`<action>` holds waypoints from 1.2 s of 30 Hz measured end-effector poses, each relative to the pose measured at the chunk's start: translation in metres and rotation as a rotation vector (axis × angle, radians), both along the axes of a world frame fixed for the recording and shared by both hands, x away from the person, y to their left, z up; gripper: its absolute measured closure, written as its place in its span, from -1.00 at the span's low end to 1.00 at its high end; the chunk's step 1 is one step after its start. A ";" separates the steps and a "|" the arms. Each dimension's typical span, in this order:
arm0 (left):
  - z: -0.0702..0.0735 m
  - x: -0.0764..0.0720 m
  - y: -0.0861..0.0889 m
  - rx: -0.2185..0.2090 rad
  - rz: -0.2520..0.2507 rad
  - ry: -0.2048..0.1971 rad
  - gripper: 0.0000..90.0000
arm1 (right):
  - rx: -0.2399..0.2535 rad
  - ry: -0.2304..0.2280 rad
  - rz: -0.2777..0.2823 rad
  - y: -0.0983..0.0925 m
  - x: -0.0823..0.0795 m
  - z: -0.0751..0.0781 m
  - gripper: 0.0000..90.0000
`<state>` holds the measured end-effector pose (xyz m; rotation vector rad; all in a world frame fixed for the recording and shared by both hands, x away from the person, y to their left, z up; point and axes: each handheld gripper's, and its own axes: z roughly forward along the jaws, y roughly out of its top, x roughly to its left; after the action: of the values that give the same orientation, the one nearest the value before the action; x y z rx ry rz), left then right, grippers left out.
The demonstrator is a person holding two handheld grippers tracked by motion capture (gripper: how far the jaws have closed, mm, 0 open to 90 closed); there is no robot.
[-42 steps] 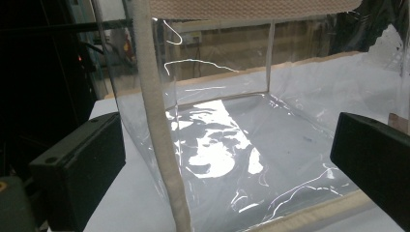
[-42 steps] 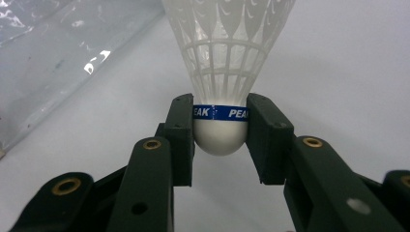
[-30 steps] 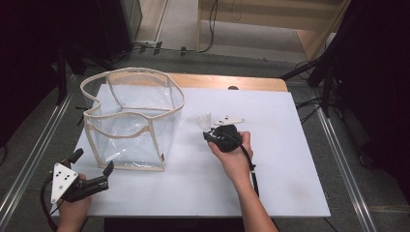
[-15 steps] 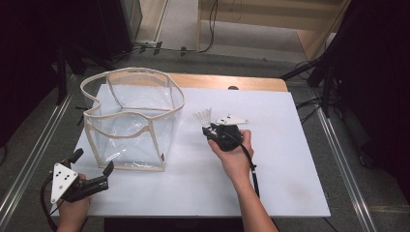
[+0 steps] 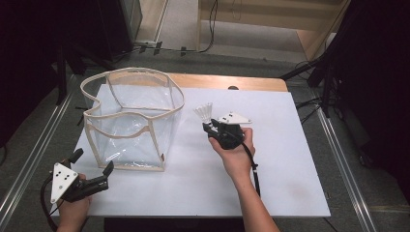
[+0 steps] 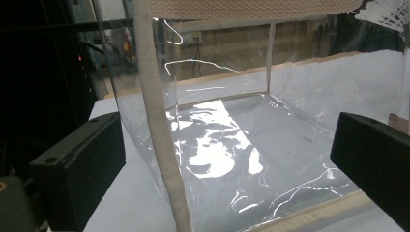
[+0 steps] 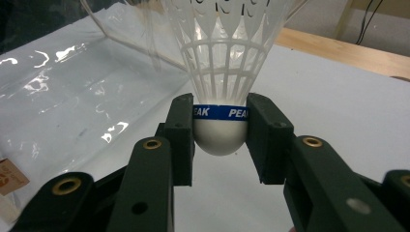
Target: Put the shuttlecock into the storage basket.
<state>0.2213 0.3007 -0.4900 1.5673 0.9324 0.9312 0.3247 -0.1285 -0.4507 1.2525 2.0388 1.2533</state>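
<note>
Shuttlecock (image 7: 220, 82), white plastic with a blue band printed "PEAK" around its rounded base, is clamped between the two black jaws of the right gripper (image 7: 220, 131); the jaws press on the base from either side and the skirt rises straight ahead of the gripper, away from the hand. From above, the right gripper (image 5: 211, 126) is raised over the middle of the white table (image 5: 290, 159), held in the person's right hand (image 5: 235, 153), with the shuttlecock (image 5: 205, 112) projecting from its tip toward the far side and slightly toward the transparent bag (image 5: 133, 118), which stands open just beyond and to the left of the jaws, apart from them. Its clear wall (image 7: 72, 92) appears directly left of the clamped shuttlecock in the right gripper view. The bag has a cream fabric rim and seams and is upright on the table surface. The left gripper (image 5: 92, 169), in the person's left hand (image 5: 72, 212) at the near left corner of the table, has its jaws spread wide and holds nothing. In the left gripper view, a cream corner seam (image 6: 159, 135) of the bag stands between and ahead of these open jaws, and whether it touches them cannot be determined.
</note>
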 end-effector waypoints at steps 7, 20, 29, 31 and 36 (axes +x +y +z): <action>0.000 0.000 0.000 -0.001 0.001 0.000 -1.00 | 0.004 -0.022 -0.001 0.002 0.001 0.004 0.39; 0.000 0.000 0.000 0.001 0.000 0.000 -1.00 | 0.012 -0.040 0.002 0.005 0.003 0.014 0.39; 0.000 0.000 0.000 -0.002 0.001 0.001 -1.00 | 0.018 -0.059 0.001 0.007 0.005 0.022 0.39; 0.000 0.000 0.000 -0.001 0.000 0.000 -1.00 | 0.020 -0.063 -0.001 0.007 0.005 0.024 0.39; 0.000 0.000 0.000 0.000 0.000 0.001 -1.00 | 0.023 -0.073 -0.003 0.007 0.005 0.028 0.40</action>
<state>0.2211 0.3008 -0.4900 1.5673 0.9334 0.9304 0.3299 -0.1210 -0.4223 1.2013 1.9758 1.3050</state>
